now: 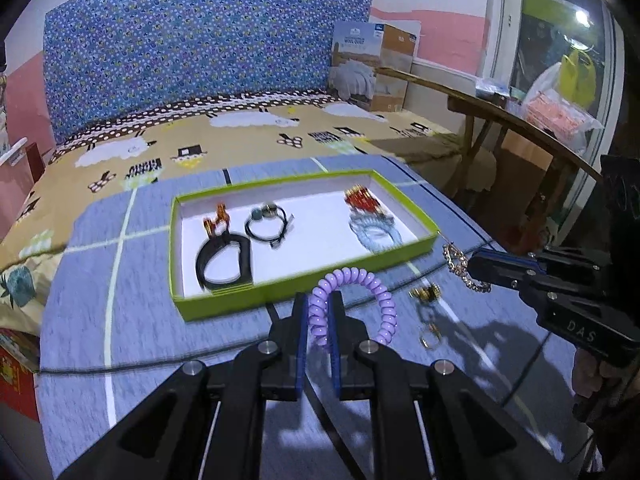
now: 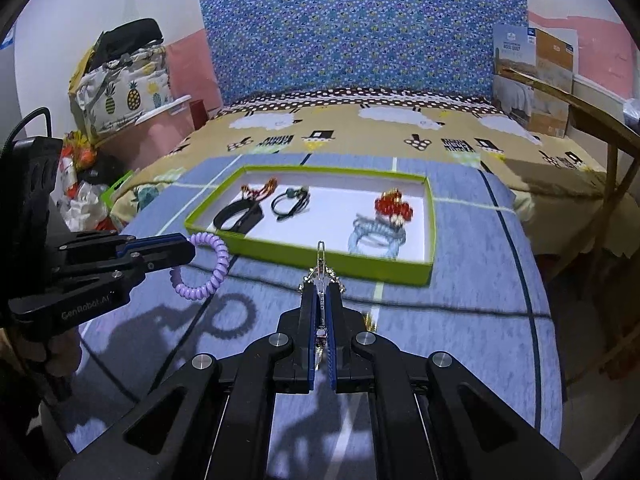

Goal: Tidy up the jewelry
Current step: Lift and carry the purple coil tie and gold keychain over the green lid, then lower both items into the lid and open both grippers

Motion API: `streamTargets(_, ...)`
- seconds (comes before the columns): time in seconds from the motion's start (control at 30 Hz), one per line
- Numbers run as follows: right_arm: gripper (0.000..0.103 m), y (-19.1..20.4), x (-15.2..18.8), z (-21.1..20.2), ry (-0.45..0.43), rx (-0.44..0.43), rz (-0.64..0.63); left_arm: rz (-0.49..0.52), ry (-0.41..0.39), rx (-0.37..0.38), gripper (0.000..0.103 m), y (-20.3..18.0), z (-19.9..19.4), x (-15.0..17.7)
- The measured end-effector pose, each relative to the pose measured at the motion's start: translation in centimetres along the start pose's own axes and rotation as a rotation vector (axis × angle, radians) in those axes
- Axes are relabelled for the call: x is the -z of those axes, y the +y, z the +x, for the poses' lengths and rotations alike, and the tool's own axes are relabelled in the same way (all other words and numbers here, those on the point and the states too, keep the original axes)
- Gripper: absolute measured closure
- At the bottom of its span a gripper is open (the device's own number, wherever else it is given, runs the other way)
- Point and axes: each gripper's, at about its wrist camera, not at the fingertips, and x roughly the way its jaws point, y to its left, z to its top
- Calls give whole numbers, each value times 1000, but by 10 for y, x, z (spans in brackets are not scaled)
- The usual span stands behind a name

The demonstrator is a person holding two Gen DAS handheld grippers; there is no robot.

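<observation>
Our left gripper (image 1: 319,312) is clamped on the purple coil (image 1: 352,304), which loops up and out past the fingertips, held just short of the near wall of the tray (image 1: 224,304). Our right gripper (image 2: 320,292) is pinched tight on the chain (image 2: 320,268); its clasp end pokes forward, and in the left view the rest dangles off the tips.

Both pieces are in the air over the blue mat (image 2: 480,260), close to the tray's near edge but not yet over it. We judge this to be the carry step. The next move calls for lifting each piece over the green wall and letting go above bare white floor.

Inside the tray, the black band (image 1: 224,256) and black cord (image 1: 266,224) fill the left part, and the red and pale blue pieces (image 1: 370,216) the right. The middle strip is open, the likeliest room for both. The walls are low, yet a hanging chain could catch on the rim.

Small gold bits (image 1: 426,294) lie on the mat right of the coil, still outside the tray.
</observation>
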Motion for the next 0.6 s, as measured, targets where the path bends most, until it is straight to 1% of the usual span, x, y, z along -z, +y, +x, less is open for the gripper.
streamTargets(0.2, 99, -8, -24, 24, 1, 1, -4, -9, -1, -32, 93, 15, 20, -23)
streamTargets(0.4, 99, -11, -42, 55, 29, 5, -10, -11, 2, -47, 93, 27, 43, -42)
streamTargets(0.6, 99, -14, -51, 90, 81, 2, -11, -10, 49, -44, 93, 33, 73, -46)
